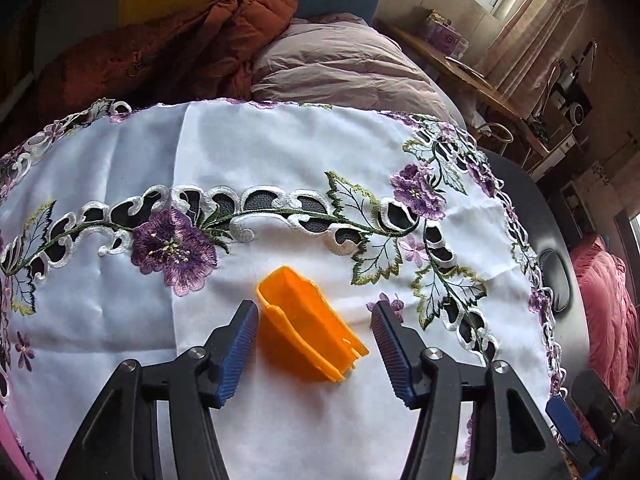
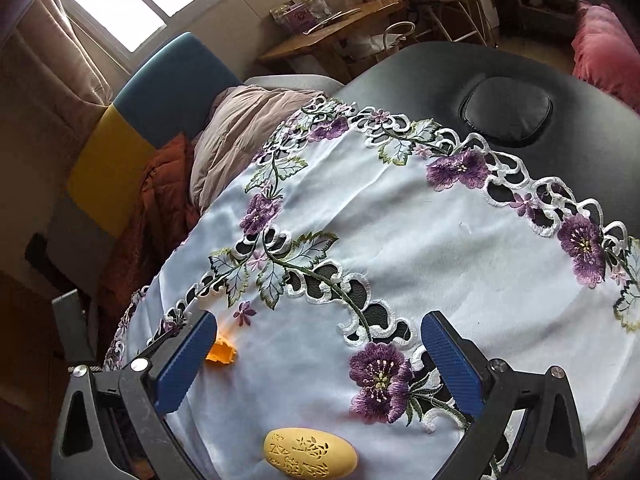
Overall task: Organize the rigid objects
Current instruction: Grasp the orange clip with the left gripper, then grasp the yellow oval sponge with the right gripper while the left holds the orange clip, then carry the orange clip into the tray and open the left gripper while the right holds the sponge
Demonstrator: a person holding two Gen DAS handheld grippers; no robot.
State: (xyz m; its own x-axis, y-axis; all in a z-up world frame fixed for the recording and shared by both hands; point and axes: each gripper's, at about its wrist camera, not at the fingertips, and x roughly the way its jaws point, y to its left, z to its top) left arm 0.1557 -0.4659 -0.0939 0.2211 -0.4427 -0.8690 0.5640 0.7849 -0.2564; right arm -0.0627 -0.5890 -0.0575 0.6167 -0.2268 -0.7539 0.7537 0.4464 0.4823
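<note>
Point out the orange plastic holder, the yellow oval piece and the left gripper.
orange plastic holder (image 1: 304,320): left wrist view, its open trough.
yellow oval piece (image 2: 310,453): right wrist view, its carved top.
left gripper (image 1: 314,350): left wrist view, midway between fingertips.

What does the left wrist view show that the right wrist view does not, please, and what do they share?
Only the left wrist view shows the whole orange plastic piece lying between the open left tool. Only the right wrist view shows the yellow oval object with carved characters, below the open right tool. Both show the embroidered white cloth, and the right view catches only a corner of the orange piece.
</note>
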